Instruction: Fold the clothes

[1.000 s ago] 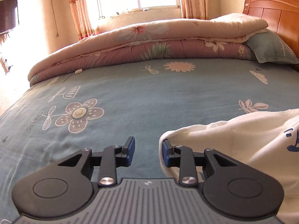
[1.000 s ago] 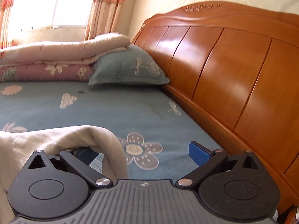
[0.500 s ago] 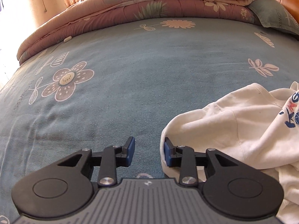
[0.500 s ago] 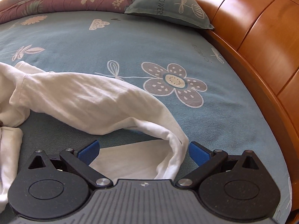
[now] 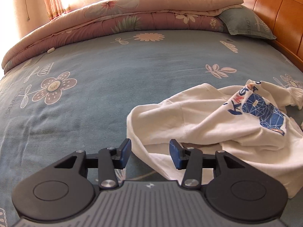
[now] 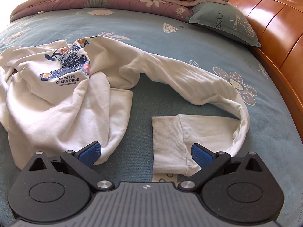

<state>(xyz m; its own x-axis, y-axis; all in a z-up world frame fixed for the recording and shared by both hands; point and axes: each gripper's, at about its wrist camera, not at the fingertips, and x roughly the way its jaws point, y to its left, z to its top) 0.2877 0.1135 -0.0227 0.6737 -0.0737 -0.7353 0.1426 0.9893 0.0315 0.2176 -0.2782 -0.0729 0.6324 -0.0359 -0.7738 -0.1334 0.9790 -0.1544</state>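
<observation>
A white sweatshirt (image 6: 62, 102) with a blue print lies crumpled on the blue flowered bedsheet (image 5: 132, 71). In the left wrist view its hem edge (image 5: 151, 160) runs between the fingers of my left gripper (image 5: 150, 154). Those jaws are opening and the blue pads stand clear of the cloth. In the right wrist view one long sleeve (image 6: 198, 79) curls round to its ribbed cuff (image 6: 167, 141). The cuff lies flat on the sheet between the fingers of my right gripper (image 6: 145, 153). That gripper is wide open, its left pad by the sweatshirt's lower edge.
A folded pink and cream quilt (image 5: 132, 17) lies along the far side of the bed. A blue-grey pillow (image 6: 223, 22) leans by the wooden headboard (image 6: 274, 37) on the right. Curtains (image 5: 51, 0) and a bright window are beyond.
Both grippers have tilted down toward the bed. The sweatshirt that hung over the fingers now lies on the sheet, sleeve and cuff spread out. The left jaws have widened.
</observation>
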